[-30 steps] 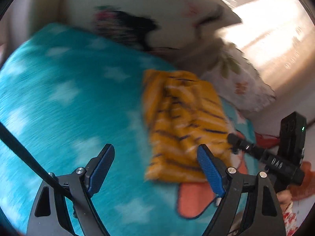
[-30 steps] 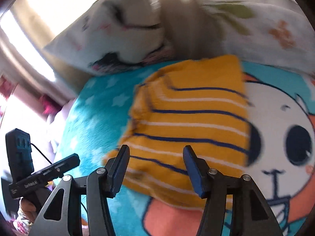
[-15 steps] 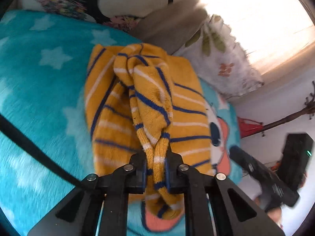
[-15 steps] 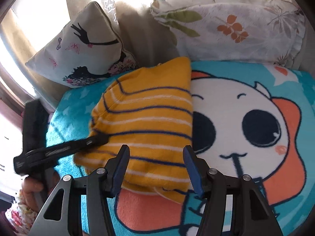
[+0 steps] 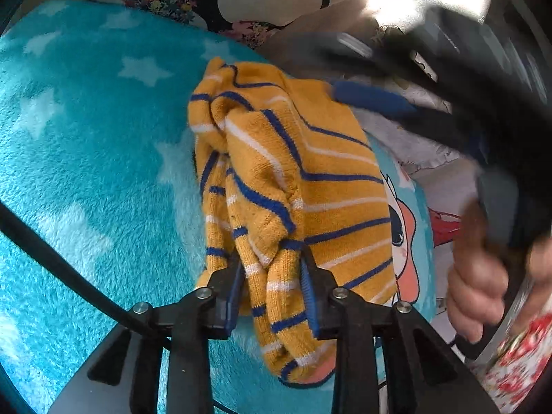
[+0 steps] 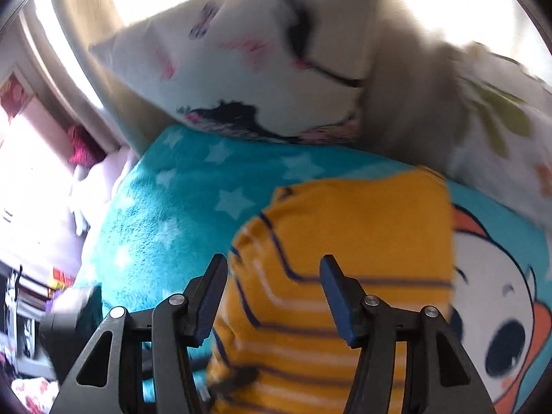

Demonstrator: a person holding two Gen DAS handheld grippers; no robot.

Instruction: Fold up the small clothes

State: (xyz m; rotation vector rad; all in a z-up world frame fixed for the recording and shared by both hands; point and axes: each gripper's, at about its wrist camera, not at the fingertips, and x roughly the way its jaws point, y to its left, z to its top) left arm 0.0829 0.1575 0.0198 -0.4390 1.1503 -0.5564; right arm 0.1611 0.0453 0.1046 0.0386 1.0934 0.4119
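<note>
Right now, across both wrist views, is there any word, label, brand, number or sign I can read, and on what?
None can be read.
Yellow striped knit garment: stripes only, no label showing.
Teal star blanket: stars and a cartoon face, no words.
Pillows: drawings only.
Right gripper: too blurred to read.

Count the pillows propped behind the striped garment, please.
2. A white pillow with black silhouette print stands at the back left, and a leaf-print pillow at the back right beside it. Others may sit outside the frame.
</note>
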